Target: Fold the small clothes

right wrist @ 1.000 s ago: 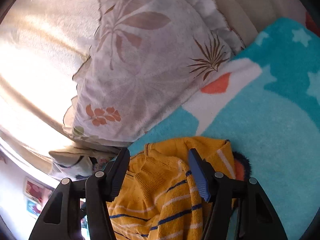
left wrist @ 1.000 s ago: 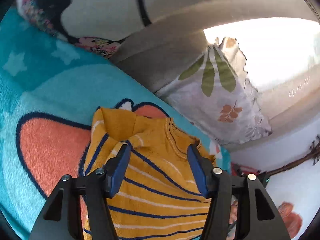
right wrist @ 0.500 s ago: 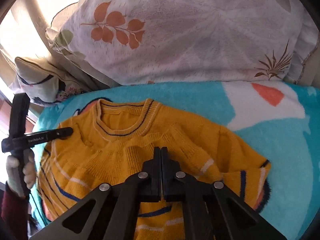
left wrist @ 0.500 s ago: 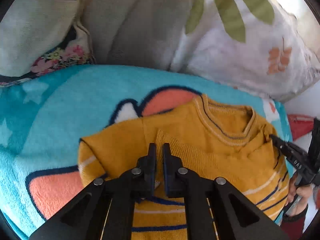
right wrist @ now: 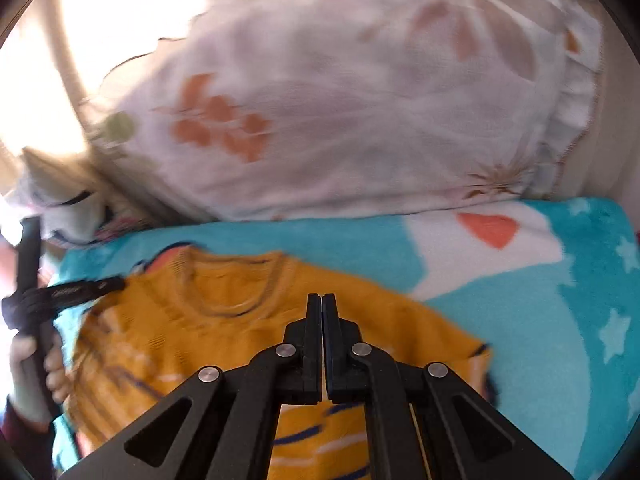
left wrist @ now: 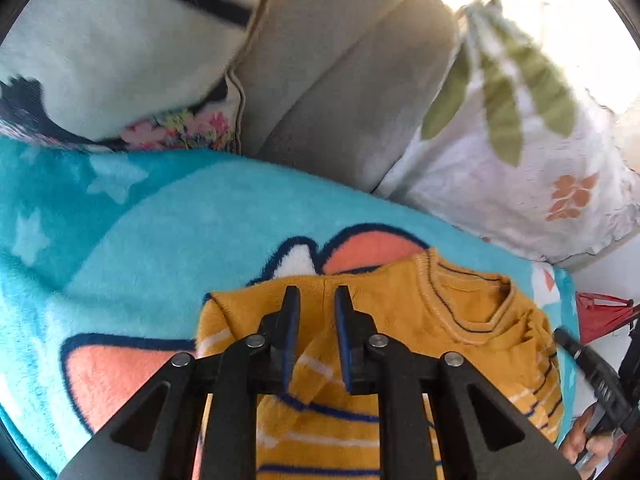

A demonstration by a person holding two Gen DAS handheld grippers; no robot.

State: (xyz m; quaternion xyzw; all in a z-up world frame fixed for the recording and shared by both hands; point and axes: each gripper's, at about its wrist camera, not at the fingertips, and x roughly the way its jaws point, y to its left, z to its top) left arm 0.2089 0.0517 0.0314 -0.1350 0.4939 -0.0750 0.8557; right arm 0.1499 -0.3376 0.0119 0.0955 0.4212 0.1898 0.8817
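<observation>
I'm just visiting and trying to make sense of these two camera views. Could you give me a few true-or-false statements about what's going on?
1. The yellow striped sweater lies on a turquoise blanket. True.
2. The left gripper is fully closed. False: its jaws stand slightly apart.
3. The right gripper has its jaws together. True.
4. The sweater is plain red. False: it is yellow with navy and white stripes.
5. A leaf-print pillow sits behind the blanket. True.

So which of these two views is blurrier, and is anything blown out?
Right wrist view: clearly blurrier, the white leaf-print pillow and mustard striped knit sweater smeared, top left corner washed out white. Left wrist view: sharper, with glare only at top right.
</observation>
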